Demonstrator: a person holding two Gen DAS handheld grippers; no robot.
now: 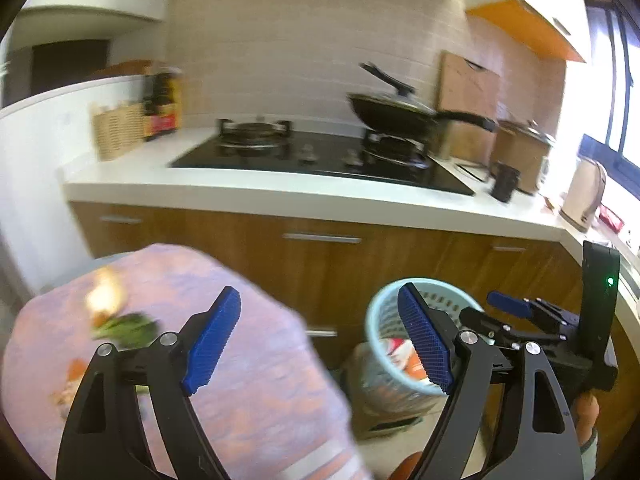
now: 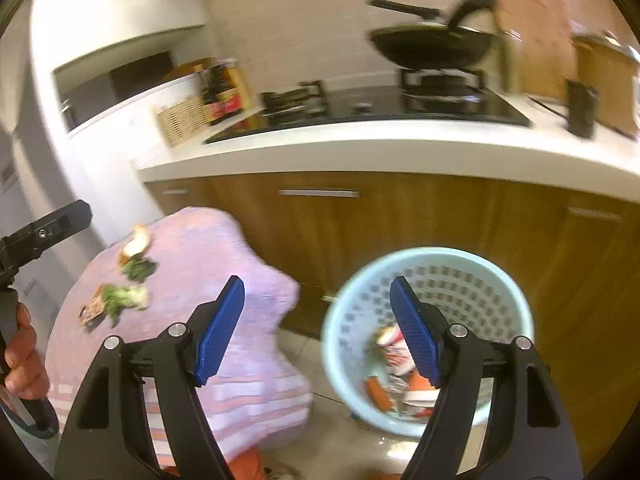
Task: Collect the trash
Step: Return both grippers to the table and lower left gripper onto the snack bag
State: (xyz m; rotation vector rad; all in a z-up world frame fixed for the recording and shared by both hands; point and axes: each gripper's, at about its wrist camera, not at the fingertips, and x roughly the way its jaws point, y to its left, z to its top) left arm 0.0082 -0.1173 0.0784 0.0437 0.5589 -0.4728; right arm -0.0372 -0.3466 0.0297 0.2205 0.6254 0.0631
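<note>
A light blue trash basket (image 2: pixel 432 264) stands on the floor by the cabinets, with wrappers and scraps (image 2: pixel 396 356) inside; it also shows in the left wrist view (image 1: pixel 380 312). A small table under a pink cloth (image 2: pixel 192 272) holds green vegetable scraps (image 2: pixel 136 268), a second green bunch (image 2: pixel 120 298) and a bread-like piece (image 2: pixel 138 240). My right gripper (image 2: pixel 318 332) is open and empty, above the gap between table and basket. My left gripper (image 1: pixel 320 340) is open and empty, over the table's right edge (image 1: pixel 256 360). The greens (image 1: pixel 124 328) lie left of its left finger.
Wooden cabinets (image 2: pixel 360 220) under a white counter (image 2: pixel 360 148) carry a black hob (image 1: pixel 320 160), a wok (image 1: pixel 396 114), a wicker basket (image 1: pixel 116 130), bottles (image 1: pixel 162 104) and a kettle (image 1: pixel 584 196). The right gripper's body (image 1: pixel 560 328) is at the left view's right side.
</note>
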